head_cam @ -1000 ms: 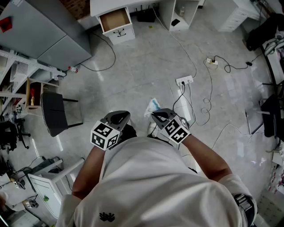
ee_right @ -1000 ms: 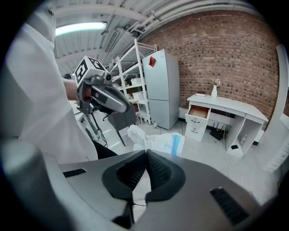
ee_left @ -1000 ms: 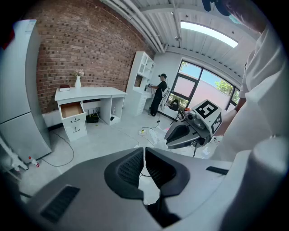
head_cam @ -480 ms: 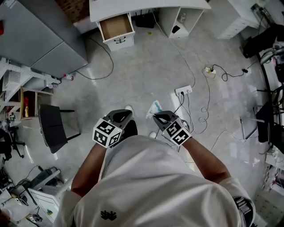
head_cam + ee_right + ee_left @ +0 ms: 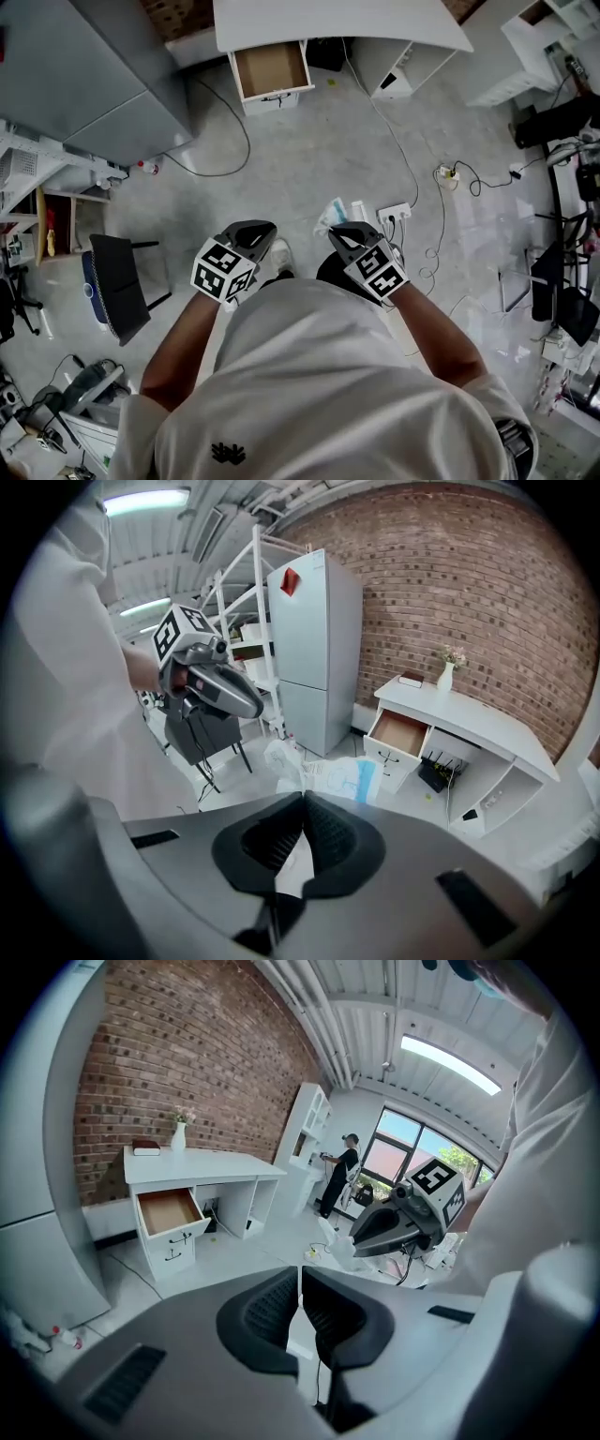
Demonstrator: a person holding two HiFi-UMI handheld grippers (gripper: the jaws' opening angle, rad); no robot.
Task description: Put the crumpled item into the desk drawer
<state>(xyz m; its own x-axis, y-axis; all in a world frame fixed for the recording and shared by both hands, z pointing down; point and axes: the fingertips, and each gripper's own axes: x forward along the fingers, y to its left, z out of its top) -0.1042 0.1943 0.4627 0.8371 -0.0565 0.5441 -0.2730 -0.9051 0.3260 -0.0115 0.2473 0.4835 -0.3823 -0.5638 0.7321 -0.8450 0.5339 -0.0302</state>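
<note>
A crumpled white and blue item (image 5: 330, 214) sticks out ahead of my right gripper (image 5: 339, 233), whose jaws are shut on it. In the right gripper view the crumpled item (image 5: 326, 774) fans out beyond the closed pads. My left gripper (image 5: 255, 230) is shut with nothing between its jaws (image 5: 300, 1277). Both are held waist-high in front of the person's white shirt. The white desk (image 5: 337, 17) stands ahead across the floor. Its drawer (image 5: 271, 69) is pulled open, and the wooden inside looks bare. The same drawer (image 5: 398, 732) shows in the right gripper view.
A grey fridge (image 5: 84, 75) stands left of the desk. A black chair (image 5: 117, 281) is on the left. A power strip (image 5: 392, 212) and loose cables (image 5: 436, 202) lie on the floor to the right. A person (image 5: 335, 1176) stands far off by the window.
The desk and open drawer have shifted right and sit larger in the head view as the person steps toward them. Both grippers stay shut, the right one holding the crumpled item.
</note>
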